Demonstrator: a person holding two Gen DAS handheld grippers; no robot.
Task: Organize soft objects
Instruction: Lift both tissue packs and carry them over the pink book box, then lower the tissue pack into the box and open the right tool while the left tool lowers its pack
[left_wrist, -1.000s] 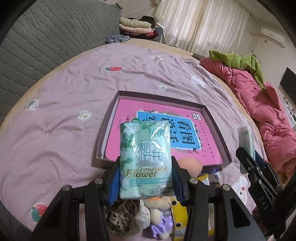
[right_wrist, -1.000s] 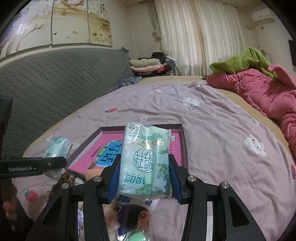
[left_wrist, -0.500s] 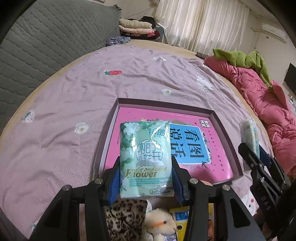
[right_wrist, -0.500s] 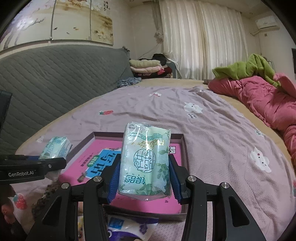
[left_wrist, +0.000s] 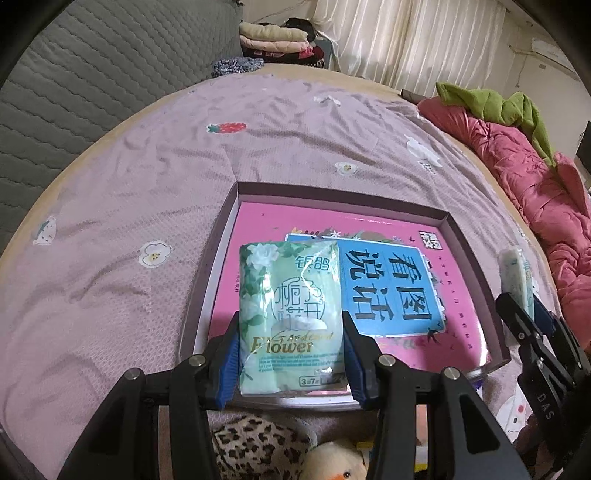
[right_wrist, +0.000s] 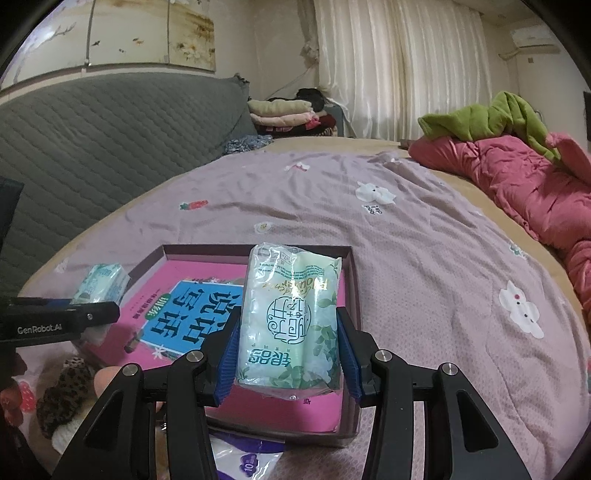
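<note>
The toys at the bottom edge are cut off: a spotted one (left_wrist: 255, 448) and a pale one (left_wrist: 338, 459). The tray (left_wrist: 476, 266) looks closer than before. Each gripper, left (left_wrist: 290, 354) and right (right_wrist: 288, 356), squeezes a green tissue pack (left_wrist: 290, 317) (right_wrist: 290, 321) over the tray's near edge.

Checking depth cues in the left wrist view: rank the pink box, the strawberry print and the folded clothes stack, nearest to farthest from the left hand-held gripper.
1. Pink box: on the bed just past the left hand-held gripper, behind the tissue pack it holds.
2. Strawberry print: on the bedspread, upper left, mid-bed.
3. Folded clothes stack: beyond the bed's far edge, top centre.
</note>
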